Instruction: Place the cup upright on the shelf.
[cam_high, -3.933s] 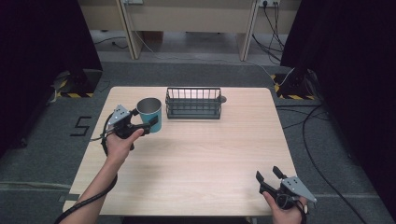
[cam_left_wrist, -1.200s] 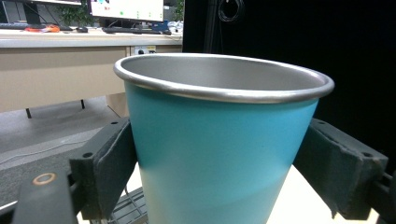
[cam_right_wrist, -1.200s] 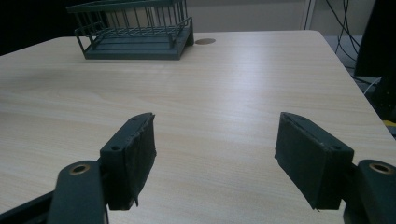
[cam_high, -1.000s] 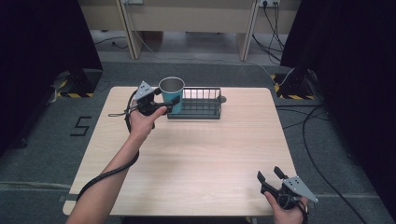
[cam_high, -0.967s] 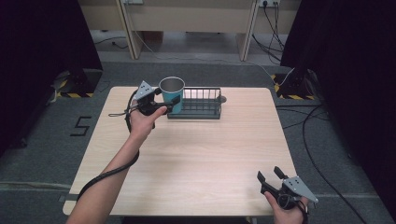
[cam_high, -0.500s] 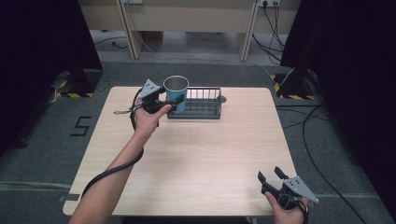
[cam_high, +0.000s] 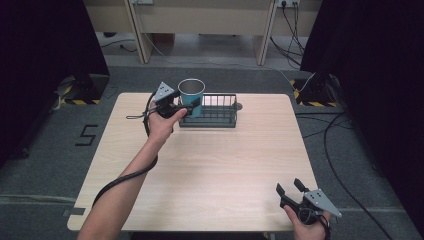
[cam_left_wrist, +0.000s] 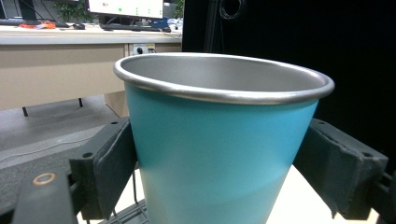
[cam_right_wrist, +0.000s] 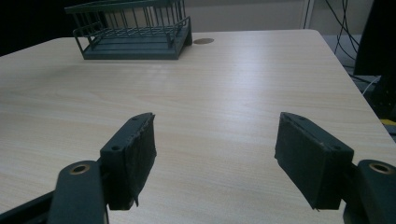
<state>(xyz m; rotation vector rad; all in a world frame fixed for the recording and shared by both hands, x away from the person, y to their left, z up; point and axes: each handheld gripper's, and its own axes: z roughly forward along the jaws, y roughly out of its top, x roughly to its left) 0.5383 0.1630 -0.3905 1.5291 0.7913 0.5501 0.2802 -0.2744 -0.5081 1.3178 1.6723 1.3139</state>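
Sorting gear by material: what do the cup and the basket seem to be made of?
Cup: likely metal, with a bare brushed grey inside, rolled rim and smooth teal coating outside. Basket: probably thin wire, dark matt coat, judging by its slim bars.

left gripper (cam_high: 192, 106): black, grey three-cornered plate, black cable | right gripper (cam_high: 290, 187): same, brass-ringed screw holes

The cup (cam_left_wrist: 219, 140) clamped between the left gripper's (cam_high: 186, 106) jaws looks like metal, with a smooth teal coat outside and a bare, brushed, dull-silver inside and rolled rim; the pads (cam_left_wrist: 109, 172) pressing it are matt black, rough and frayed at the edges; the basket (cam_right_wrist: 135, 30) far ahead of the right gripper (cam_right_wrist: 215, 158) is thin dark wire, matt; the table (cam_right_wrist: 224, 84) beneath is pale wood-grain, smooth with a faint sheen.
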